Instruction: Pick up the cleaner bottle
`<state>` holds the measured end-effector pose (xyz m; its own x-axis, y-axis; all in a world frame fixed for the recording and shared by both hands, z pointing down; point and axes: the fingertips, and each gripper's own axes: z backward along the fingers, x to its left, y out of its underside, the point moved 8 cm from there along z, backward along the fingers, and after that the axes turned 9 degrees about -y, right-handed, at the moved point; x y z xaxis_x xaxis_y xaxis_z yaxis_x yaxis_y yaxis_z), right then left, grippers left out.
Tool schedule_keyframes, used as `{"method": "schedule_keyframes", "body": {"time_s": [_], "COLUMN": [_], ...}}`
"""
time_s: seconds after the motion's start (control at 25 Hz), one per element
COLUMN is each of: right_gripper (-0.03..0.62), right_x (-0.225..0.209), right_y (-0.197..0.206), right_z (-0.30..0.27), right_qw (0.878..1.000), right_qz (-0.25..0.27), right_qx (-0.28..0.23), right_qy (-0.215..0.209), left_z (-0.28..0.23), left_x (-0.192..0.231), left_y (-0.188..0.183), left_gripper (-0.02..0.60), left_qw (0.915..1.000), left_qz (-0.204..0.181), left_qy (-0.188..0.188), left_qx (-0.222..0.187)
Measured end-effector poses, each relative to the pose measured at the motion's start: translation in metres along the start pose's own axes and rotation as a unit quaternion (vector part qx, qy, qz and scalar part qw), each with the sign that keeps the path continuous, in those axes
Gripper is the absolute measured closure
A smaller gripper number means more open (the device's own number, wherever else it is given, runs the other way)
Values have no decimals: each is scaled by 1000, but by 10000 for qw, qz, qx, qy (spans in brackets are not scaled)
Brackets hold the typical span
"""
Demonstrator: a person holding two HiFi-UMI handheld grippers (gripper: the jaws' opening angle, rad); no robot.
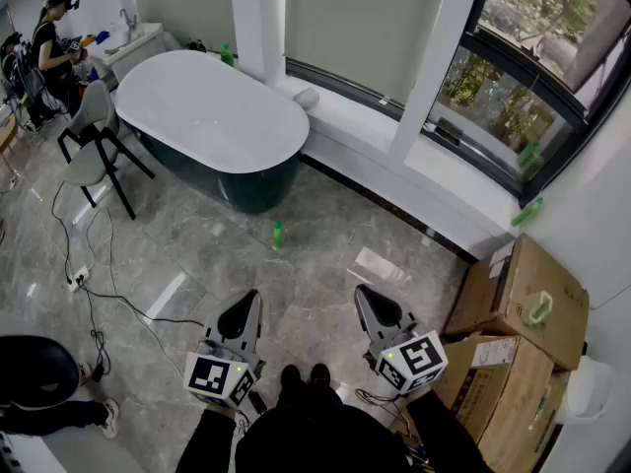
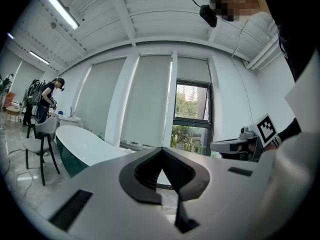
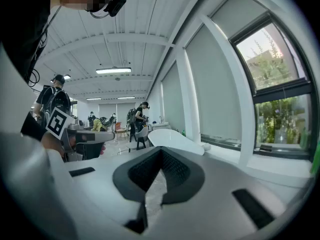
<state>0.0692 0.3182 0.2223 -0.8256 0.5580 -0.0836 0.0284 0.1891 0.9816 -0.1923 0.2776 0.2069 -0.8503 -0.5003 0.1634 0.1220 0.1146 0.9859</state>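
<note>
A small green bottle [image 1: 277, 233] stands upright on the grey stone floor, just in front of the bathtub. My two grippers hover low in the head view, well short of it and not touching it. The left gripper [image 1: 245, 302] points towards the bottle from the near left, the right gripper [image 1: 364, 295] from the near right. Both have their jaws together with nothing between them. In the left gripper view the left gripper [image 2: 162, 153] is shut and empty. The right gripper [image 3: 161, 152] looks the same in its own view. Neither gripper view shows the floor bottle.
A white-topped dark green bathtub [image 1: 212, 116] stands beyond the bottle, with a grey chair [image 1: 94, 136] to its left. Cardboard boxes [image 1: 523, 308] are stacked at the right. Cables [image 1: 99, 294] trail over the floor at left. Other green bottles [image 1: 527, 212] sit on the window sill.
</note>
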Motion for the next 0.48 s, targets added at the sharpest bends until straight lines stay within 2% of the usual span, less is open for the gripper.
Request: {"method": "schedule_keyframes", "body": {"time_s": [0.48], "right_gripper": [592], "right_x": [-2], "right_y": [-1], "right_z": [0], "right_qw": [9999], "right_qz": [-87], "right_qx": [-61], "right_qy": [-28], "left_z": [-2], "left_x": [2], "left_y": [0], "left_gripper": [575], "left_qw": [10000], "left_qz": [84], "left_qy": [-41], "left_qx": [-16]}}
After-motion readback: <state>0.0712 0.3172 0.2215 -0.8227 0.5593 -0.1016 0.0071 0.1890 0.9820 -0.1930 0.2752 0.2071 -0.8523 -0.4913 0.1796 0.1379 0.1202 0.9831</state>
